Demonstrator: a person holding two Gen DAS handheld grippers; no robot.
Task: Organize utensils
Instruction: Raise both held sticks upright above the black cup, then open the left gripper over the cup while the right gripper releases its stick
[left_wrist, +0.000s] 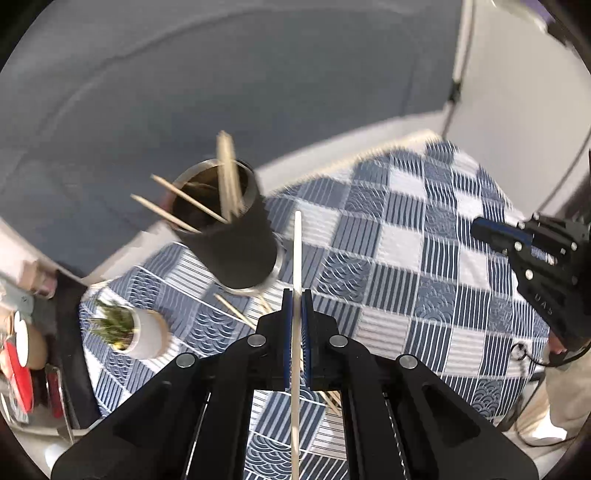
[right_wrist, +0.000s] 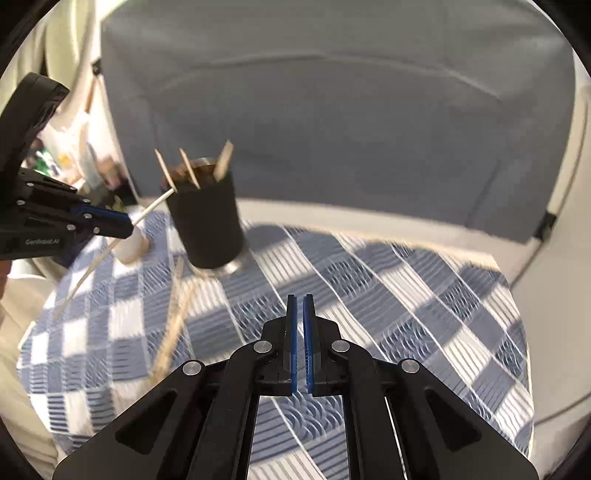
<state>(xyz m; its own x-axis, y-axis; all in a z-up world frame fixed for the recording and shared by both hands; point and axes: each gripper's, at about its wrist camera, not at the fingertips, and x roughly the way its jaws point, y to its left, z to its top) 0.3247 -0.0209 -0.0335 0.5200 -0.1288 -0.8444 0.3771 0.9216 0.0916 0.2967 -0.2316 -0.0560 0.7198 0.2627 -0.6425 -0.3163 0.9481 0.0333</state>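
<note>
Black left hand-held gripper (left_wrist: 296, 295) is raised above the checked worktop (left_wrist: 406, 258), its blue-padded fingers clamped on a pale chopstick (left_wrist: 296, 258) that runs straight out ahead between them and also trails back under the body. From the right wrist view the same left hand-held gripper (right_wrist: 129, 223) sits at the left edge, angled toward the holder, with the held stick's front tip just beside the holder's rim; cannot tell if it touches. Right hand-held gripper (right_wrist: 300, 297) hovers over the blue-and-white cloth, fingers nearly together with a thin slit between the pads, nothing in them; it also shows at the far right of the left view (left_wrist: 480, 230). Dark cylindrical holder (left_wrist: 229, 229) with a metal rim and base stands near the far left part of the worktop, and several chopsticks in the holder (left_wrist: 227, 173) lean out at different angles. Loose chopsticks on the cloth (left_wrist: 236, 312) lie just in front of the holder's base, between it and the left hand-held gripper, partly blurred. Small white pot with a green plant (left_wrist: 136, 332) stands left of the holder, near the worktop edge. Grey sofa (right_wrist: 332, 110) fills the background.
</note>
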